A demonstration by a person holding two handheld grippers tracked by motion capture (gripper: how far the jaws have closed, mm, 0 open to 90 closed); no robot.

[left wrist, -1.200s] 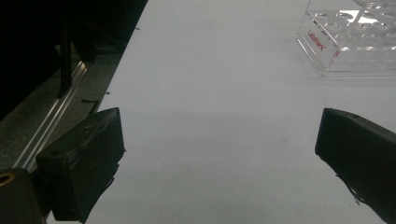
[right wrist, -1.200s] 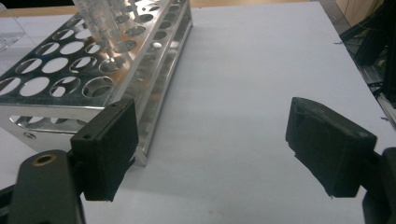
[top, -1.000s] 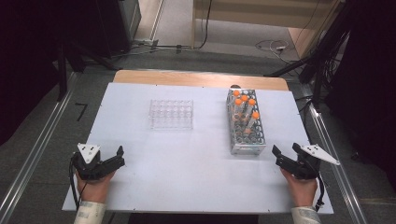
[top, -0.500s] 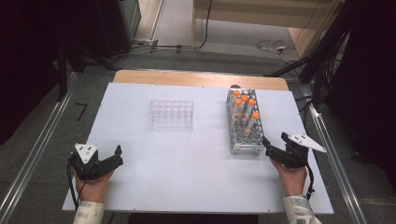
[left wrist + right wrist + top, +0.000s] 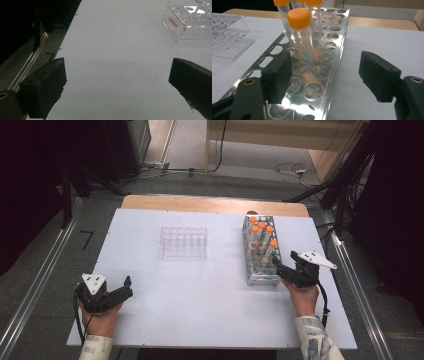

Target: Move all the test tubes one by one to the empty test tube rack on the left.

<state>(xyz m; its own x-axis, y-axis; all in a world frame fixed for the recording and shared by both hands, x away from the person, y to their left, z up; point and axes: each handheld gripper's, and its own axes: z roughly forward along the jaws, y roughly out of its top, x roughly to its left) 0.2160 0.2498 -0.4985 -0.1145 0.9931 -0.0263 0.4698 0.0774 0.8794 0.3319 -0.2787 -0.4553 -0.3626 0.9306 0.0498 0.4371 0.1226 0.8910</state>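
- The right gripper (image 5: 278, 268) had been closing slightly but stood open at the near end of the metal rack (image 5: 261, 276), gripping nothing.
- The nearest orange-capped tube (image 5: 301, 32) stood upright in the rack, ahead of the jaws, untouched.
- The left gripper (image 5: 128, 287) rested open and empty near the table (image 5: 200, 290) edge.
- The clear rack (image 5: 183, 242) held no tubes; no transfer was yet made.

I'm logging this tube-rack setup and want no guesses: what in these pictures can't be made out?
- Tube count in the metal rack: high view too small; right gripper view cuts the far orange-capped tubes at the top edge.
- Clear rack: cut by the left gripper view's top and right edges.
- Tube contents: glare in the right gripper view.
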